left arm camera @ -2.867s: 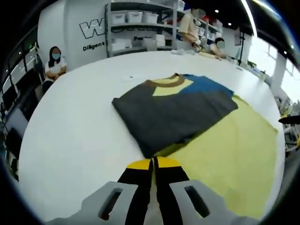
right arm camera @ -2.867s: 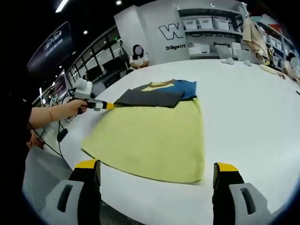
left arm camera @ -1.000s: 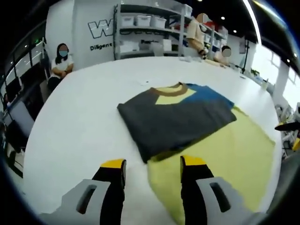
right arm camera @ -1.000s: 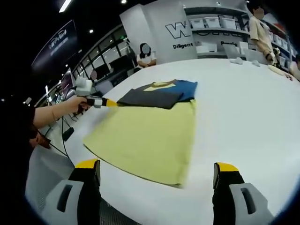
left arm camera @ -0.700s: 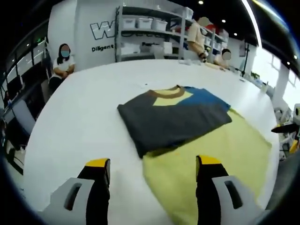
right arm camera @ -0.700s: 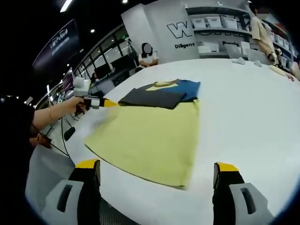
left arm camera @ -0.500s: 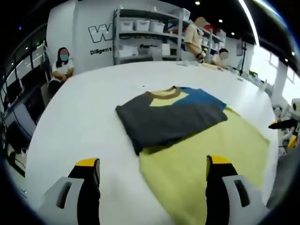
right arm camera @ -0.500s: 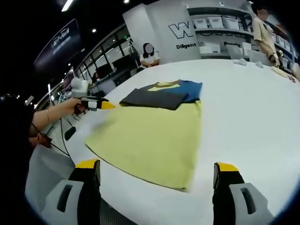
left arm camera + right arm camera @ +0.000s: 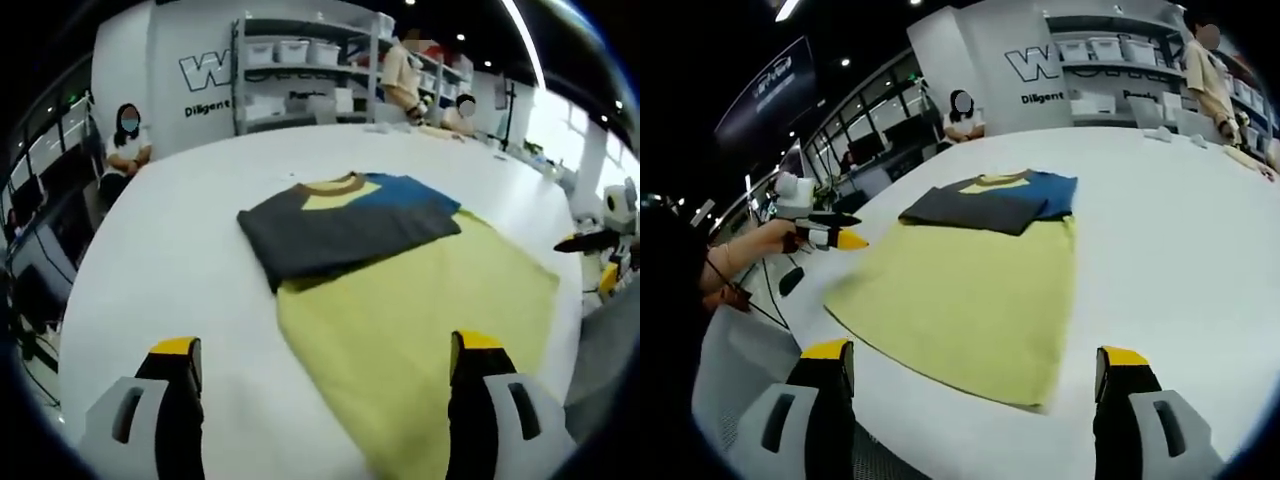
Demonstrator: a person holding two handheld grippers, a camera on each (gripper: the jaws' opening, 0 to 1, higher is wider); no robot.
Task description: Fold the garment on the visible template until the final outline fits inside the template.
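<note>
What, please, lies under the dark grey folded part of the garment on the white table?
Under the dark grey folded part, the yellow garment body extends toward the camera and a blue section shows beside the brown collar. Anything beneath the fold is covered.

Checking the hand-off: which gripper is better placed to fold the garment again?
Left, probably. Its open gripper faces the folded garment across the yellow template; the right gripper, also open, views it from the template's far edge.

Bright ceiling strips light both fisheye views evenly, with soft blur and strongly curved edges.
</note>
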